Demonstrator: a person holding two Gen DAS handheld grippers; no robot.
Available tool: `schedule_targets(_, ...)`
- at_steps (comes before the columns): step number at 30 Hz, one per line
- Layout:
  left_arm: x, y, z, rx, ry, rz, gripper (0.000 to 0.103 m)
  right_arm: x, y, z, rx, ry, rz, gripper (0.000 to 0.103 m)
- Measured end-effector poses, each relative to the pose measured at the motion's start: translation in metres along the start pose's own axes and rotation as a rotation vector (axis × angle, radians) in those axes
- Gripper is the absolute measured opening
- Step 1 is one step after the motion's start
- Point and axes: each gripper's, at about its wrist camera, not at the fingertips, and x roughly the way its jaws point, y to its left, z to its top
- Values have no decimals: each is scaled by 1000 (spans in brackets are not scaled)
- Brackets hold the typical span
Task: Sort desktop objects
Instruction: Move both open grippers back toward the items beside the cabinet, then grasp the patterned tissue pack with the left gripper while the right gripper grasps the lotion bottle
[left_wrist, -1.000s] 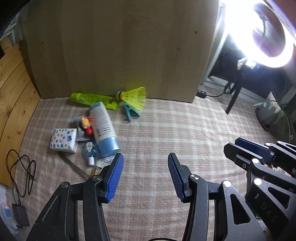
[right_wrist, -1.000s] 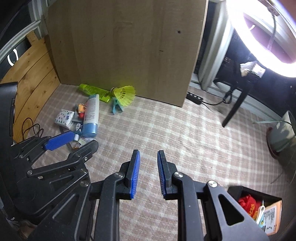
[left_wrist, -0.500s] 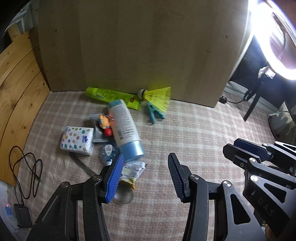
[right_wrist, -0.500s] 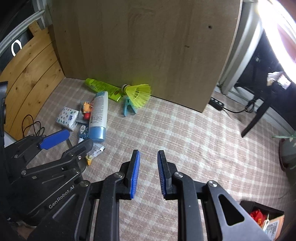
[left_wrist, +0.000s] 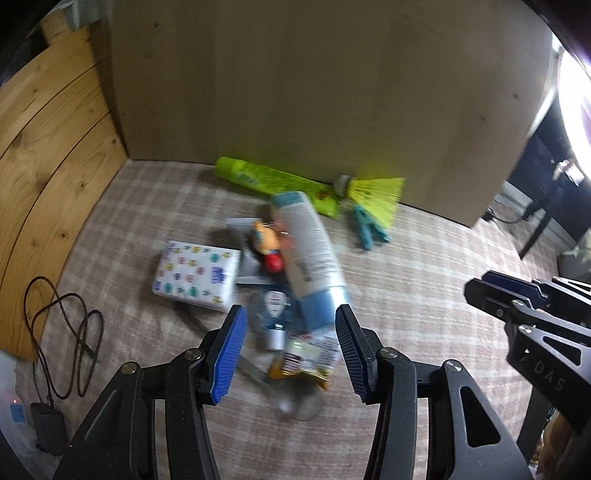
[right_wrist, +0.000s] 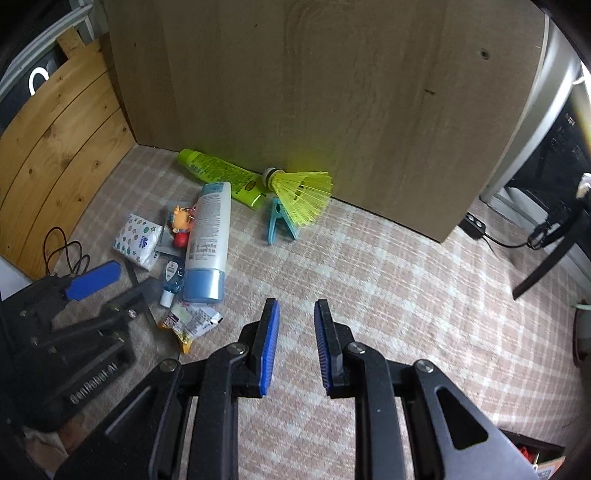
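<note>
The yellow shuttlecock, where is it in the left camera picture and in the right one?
Left wrist view: the yellow shuttlecock lies upper right of centre, against the wooden board.
Right wrist view: the shuttlecock lies just above centre, against the same board.
Shared landmark: the teal clothes peg lies just in front of it in both.

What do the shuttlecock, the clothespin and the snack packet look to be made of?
Shuttlecock: likely nylon or plastic, judging by its translucent neon ribbed skirt.
Clothespin: looks like matte teal moulded plastic.
Snack packet: crinkled glossy printed film, probably plastic.
</note>
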Motion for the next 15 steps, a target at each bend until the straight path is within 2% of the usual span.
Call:
schedule_targets(7, 16, 46, 12, -90, 35, 16, 48, 20, 13, 6, -20, 37, 60, 20)
schedule_targets(12, 30, 70, 19, -140, 67, 10, 48, 38, 31, 15, -39, 68, 112, 33)
schedule_targets(15, 39, 84, 25, -175, 91, -2, 48, 50, 44, 24, -50, 91, 140, 34)
